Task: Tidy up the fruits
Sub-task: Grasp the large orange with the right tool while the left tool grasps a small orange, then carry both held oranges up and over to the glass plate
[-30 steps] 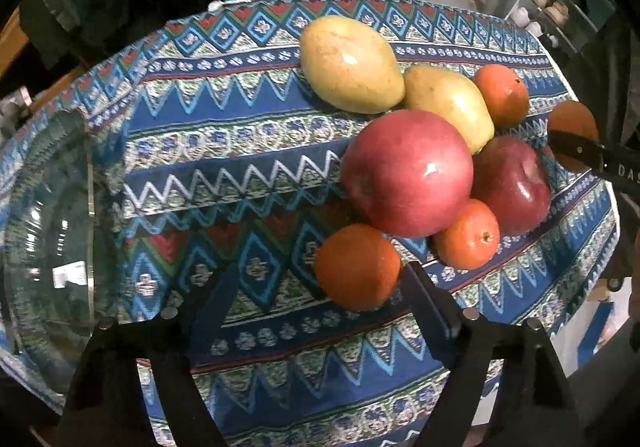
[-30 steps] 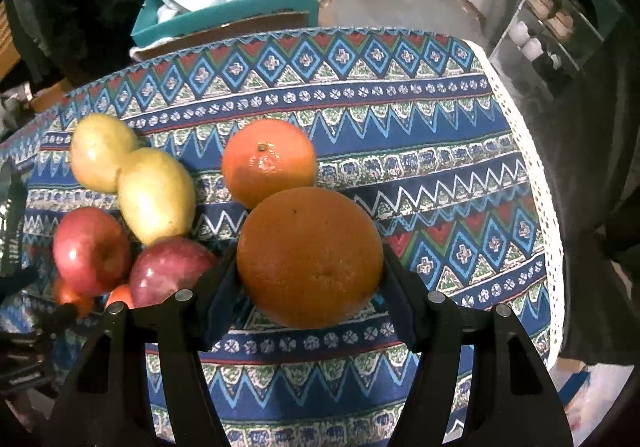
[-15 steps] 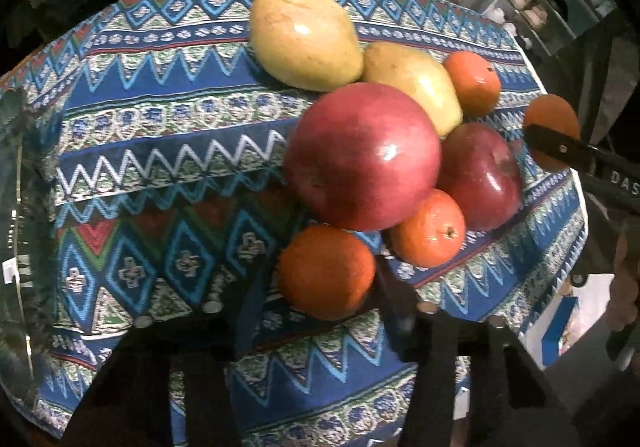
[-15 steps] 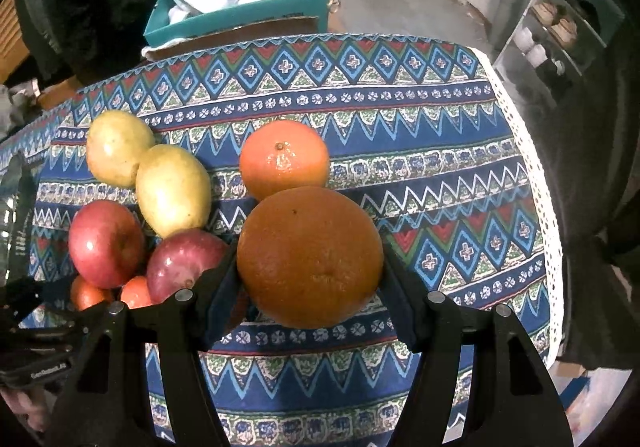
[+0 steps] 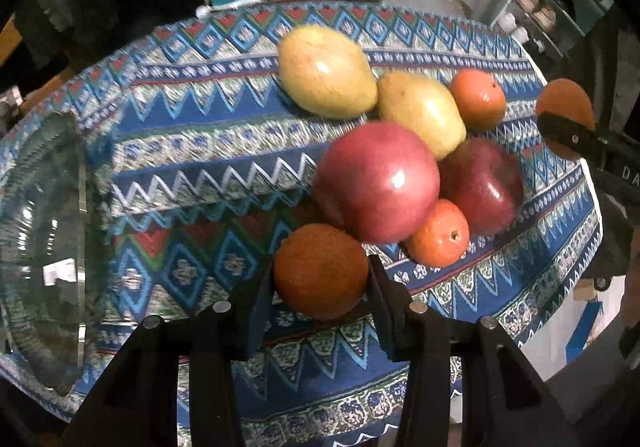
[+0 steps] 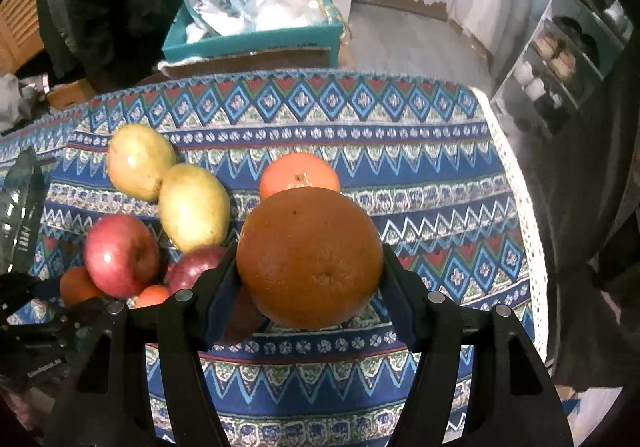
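Fruits lie in a loose heap on the blue patterned tablecloth [image 5: 192,175], and the big shiny red apple [image 5: 376,183] at the heap's centre serves as the marker for everything else. Behind it sit two yellow-green mangoes [image 5: 326,73], touching each other, with a small orange tangerine [image 5: 476,99] just beyond the nearer one. Touching the apple on its right is a darker red apple [image 5: 480,187]; a second small tangerine [image 5: 440,233] is wedged in front of the pair.

The left gripper [image 5: 320,287] is clamped on a rough-skinned round orange [image 5: 320,271] directly in front of the apple, pads pressing either side at its widest part, likely because a round fruit slips if taken off-centre. Whether this orange rests on the cloth or is just clear of it cannot be told.

The right gripper [image 6: 308,279] is closed on a larger dull orange [image 6: 308,257], held above the cloth to the apple's right.

Far to the apple's left stands a clear ribbed glass bowl [image 5: 44,247], apparently empty. It seems the natural destination, which would explain why both grippers have picked fruit from the heap's outer edge first.
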Available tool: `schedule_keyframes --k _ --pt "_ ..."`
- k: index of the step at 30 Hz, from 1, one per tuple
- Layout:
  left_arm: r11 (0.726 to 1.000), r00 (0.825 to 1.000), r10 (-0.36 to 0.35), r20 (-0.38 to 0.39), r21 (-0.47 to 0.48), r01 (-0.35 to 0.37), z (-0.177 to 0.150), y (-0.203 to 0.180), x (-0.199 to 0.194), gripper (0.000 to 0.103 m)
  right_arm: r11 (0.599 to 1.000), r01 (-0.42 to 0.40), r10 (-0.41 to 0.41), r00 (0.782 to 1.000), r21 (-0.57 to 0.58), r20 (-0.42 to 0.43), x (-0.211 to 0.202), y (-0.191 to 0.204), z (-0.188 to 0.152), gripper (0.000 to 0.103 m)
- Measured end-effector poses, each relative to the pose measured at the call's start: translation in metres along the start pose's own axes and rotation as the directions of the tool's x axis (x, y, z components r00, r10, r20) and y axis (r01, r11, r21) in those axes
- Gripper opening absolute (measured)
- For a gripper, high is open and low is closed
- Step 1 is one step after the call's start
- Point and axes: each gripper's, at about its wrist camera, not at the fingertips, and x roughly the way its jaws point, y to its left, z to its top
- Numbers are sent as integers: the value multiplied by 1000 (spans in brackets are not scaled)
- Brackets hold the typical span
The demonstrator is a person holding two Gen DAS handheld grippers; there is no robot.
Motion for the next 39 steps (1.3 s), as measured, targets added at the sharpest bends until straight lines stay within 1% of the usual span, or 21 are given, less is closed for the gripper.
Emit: schedule_keyframes --k 3,9,13,17,24,28,34,39 --pt "1000 999 14 41 -8 -14 2 3 -15 45 1000 -5 6 1000 -8 19 -7 3 2 66" --pt "999 994 17 105 -41 -12 13 17 -38 45 1000 -23 25 997 -17 77 -24 10 7 66" --pt "998 984 40 172 -55 -31 16 19 -58 45 999 -35 37 992 -23 116 -36 14 11 66" --pt "998 972 38 233 -64 -24 19 22 -82 45 999 -40 44 987 -31 151 -47 18 14 66" --pt "997 941 59 333 -68 -39 23 21 -120 45 997 -59 67 972 -44 224 -74 26 20 66" --pt "997 918 72 389 -65 -51 24 21 -144 45 996 -67 80 960 -57 269 -90 31 24 66" --pt "996 896 76 439 -77 -47 25 24 -166 45 993 -95 113 938 -71 327 -113 41 31 66" --pt "994 874 98 477 -86 -64 23 28 -180 45 990 -110 132 928 -82 349 -123 51 36 66"
